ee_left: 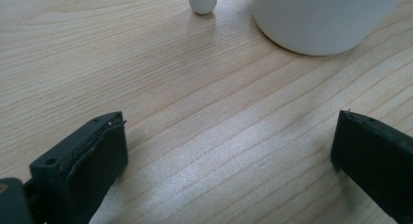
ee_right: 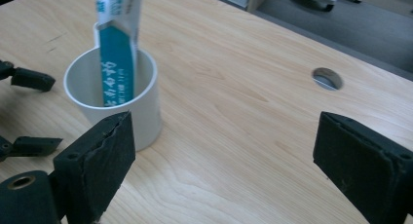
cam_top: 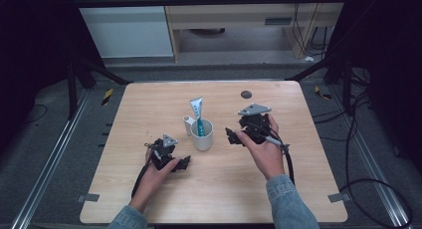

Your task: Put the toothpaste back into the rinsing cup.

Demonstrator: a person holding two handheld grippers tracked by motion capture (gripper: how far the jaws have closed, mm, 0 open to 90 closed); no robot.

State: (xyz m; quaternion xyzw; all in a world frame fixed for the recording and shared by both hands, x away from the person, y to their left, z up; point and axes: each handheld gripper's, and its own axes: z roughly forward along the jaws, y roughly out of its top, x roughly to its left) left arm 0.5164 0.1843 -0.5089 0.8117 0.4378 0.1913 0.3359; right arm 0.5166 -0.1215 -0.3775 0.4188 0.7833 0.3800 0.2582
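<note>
A white mug [cam_top: 203, 138] stands near the middle of the wooden table [cam_top: 149, 99], handle [cam_top: 189, 122] turned to the far left. A blue and white toothpaste tube [cam_top: 197, 113] stands upright in it, leaning on the rim. My left gripper [cam_top: 185, 162] rests low on the table, left of and nearer than the mug, open and empty. Its view shows the mug's base [ee_left: 316, 24] and handle [ee_left: 202, 2] ahead of the left gripper [ee_left: 229, 131]. My right gripper [cam_top: 230, 136], held just right of the mug, is also open and empty. Its view has the right gripper [ee_right: 226, 136], mug [ee_right: 141, 112] and tube [ee_right: 117, 53].
A small round hole [cam_top: 246, 94] sits in the table's far side, also seen as the hole [ee_right: 327, 79] in the right gripper view. The left gripper's open jaws appear at that view's left edge. Bare wood lies around the mug; grey floor and cables surround the table.
</note>
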